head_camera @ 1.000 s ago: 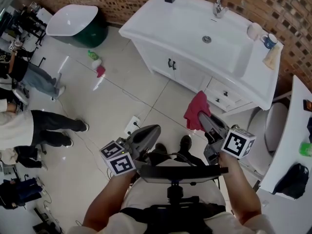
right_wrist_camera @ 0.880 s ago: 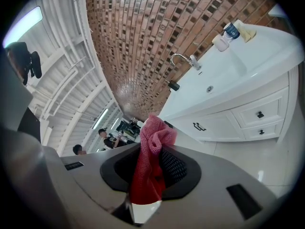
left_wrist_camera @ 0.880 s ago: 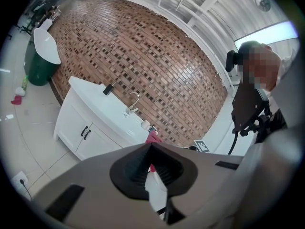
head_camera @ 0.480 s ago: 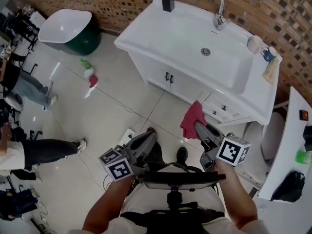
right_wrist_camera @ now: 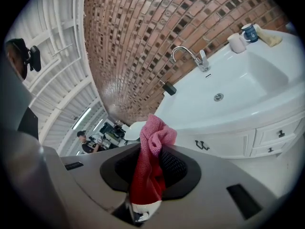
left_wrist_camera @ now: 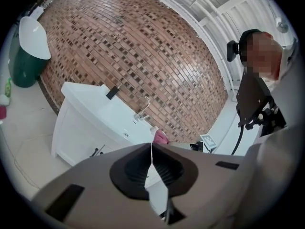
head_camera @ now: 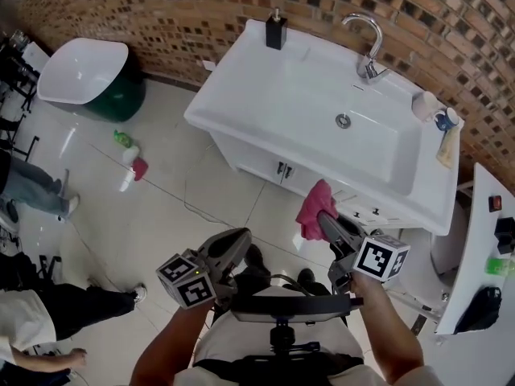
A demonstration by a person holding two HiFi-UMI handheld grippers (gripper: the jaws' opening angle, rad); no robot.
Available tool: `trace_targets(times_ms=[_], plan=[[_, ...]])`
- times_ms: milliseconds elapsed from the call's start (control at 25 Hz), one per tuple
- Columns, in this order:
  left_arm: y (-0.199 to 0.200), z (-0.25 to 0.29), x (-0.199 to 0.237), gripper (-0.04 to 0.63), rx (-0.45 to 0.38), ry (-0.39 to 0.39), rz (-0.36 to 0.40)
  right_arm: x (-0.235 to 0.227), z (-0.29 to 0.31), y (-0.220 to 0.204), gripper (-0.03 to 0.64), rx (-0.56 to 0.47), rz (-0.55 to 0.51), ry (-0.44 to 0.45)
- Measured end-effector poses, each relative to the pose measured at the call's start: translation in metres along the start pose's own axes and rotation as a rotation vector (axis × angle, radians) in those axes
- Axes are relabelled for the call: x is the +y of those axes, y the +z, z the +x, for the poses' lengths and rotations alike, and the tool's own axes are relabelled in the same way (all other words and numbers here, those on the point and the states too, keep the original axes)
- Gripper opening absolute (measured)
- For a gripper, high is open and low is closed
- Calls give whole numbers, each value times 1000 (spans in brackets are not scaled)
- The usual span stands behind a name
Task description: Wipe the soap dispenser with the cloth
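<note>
The black soap dispenser point(head_camera: 276, 30) stands on the back left corner of the white washbasin point(head_camera: 233, 79), against the brick wall; it also shows as a small dark block in the right gripper view point(right_wrist_camera: 168, 88) and the left gripper view point(left_wrist_camera: 112, 92). My right gripper point(head_camera: 324, 219) is shut on a pink-red cloth point(head_camera: 313, 210), which bunches up between the jaws point(right_wrist_camera: 151, 149). It hangs in front of the cabinet, well short of the dispenser. My left gripper point(head_camera: 239, 240) is shut with nothing in it, low over the floor.
A chrome tap point(head_camera: 367, 47) rises behind the bowl. Cups point(head_camera: 434, 111) and a beige cloth point(head_camera: 447, 145) sit at the basin's right end. A white tub on a green base point(head_camera: 88, 75) stands left, bottles point(head_camera: 125, 147) lie on the floor, and people's legs point(head_camera: 48, 191) show at far left.
Both grippers have come closer to the washbasin, which has grown larger and lower in the head view. The cloth stays in the right gripper; the left stays shut.
</note>
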State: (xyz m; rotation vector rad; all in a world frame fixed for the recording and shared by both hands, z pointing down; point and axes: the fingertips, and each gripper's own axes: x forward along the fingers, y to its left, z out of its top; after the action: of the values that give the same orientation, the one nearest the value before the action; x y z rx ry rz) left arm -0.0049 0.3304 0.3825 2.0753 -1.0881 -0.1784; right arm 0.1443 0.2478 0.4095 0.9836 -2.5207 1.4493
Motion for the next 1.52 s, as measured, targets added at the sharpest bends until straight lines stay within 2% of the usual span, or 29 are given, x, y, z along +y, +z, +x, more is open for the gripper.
trace_targets(times_ms=[200, 280, 400, 560, 680, 840, 920, 1080, 1320, 1520], plan=[[72, 2, 54, 64, 16, -36, 60, 23, 52, 34, 107, -59, -7, -54], [92, 11, 71, 64, 22, -49, 80, 23, 65, 47, 108, -74, -10, -80], [111, 33, 89, 66, 17, -35, 65, 14, 83, 64, 107, -83, -2, -80], [128, 77, 115, 77, 18, -12, 65, -22, 114, 98, 108, -83, -4, -65], [148, 109, 139, 82, 18, 31, 61, -50, 149, 127, 107, -62, 15, -57], [188, 152, 164, 164, 27, 138, 85, -63, 195, 176, 108, -19, 21, 11], [216, 176, 173, 207, 11, 179, 109, -65, 215, 201, 109, 1, 21, 50], [260, 221, 186, 210, -17, 225, 173, -83, 241, 240, 108, 21, 10, 74], [294, 271, 214, 249, 17, 251, 252, -110, 248, 262, 108, 15, 26, 38], [332, 330, 266, 309, 59, 283, 362, -123, 246, 271, 109, -28, 69, -22]])
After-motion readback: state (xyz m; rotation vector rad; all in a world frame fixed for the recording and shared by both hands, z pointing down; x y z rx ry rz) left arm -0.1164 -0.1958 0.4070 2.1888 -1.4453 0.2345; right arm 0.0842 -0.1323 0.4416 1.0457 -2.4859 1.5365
